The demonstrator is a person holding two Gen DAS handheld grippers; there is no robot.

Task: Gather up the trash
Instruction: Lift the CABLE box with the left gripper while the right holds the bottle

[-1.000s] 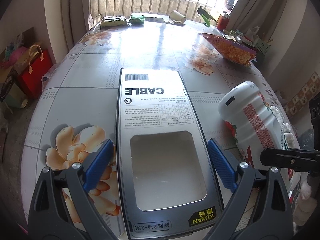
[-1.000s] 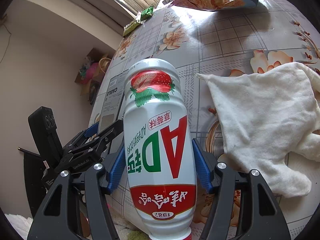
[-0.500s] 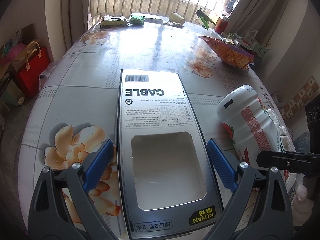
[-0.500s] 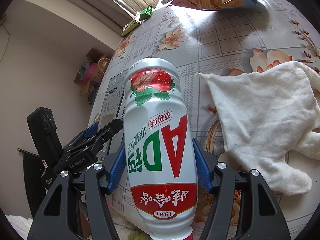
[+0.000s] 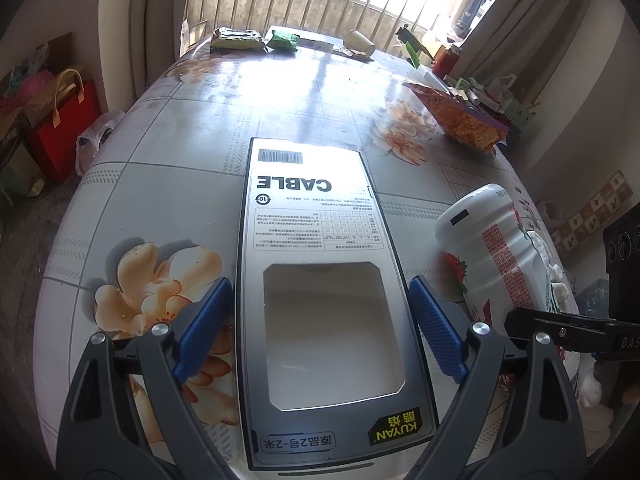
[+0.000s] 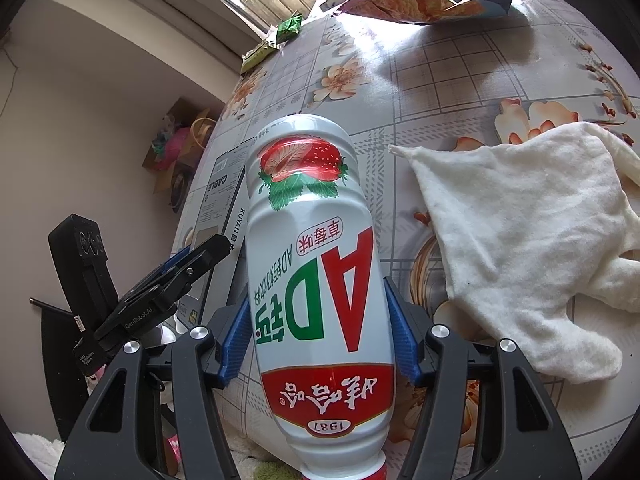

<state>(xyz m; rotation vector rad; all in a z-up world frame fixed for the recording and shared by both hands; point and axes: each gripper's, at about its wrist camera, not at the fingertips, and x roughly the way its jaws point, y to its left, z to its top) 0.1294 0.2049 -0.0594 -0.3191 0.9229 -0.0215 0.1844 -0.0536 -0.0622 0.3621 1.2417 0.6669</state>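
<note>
My left gripper (image 5: 320, 320) is shut on a grey cable box (image 5: 316, 248) with a clear window, its blue pads against both long sides, holding it over the flowered table (image 5: 168, 184). My right gripper (image 6: 316, 336) is shut on a white AD strawberry drink bottle (image 6: 316, 264), held with its cap toward me. The bottle also shows at the right in the left wrist view (image 5: 496, 248). The left gripper and the box (image 6: 220, 192) show at the left in the right wrist view.
A white cloth (image 6: 520, 232) lies on the table right of the bottle. An open orange snack bag (image 5: 460, 120) lies further back. Green packets (image 5: 240, 38) and a paper cup (image 5: 360, 42) sit at the far edge. Red bags (image 5: 64, 120) stand on the floor, left.
Both grippers have risen slightly with their loads; the table looks a little further below. Both grips are unchanged.
</note>
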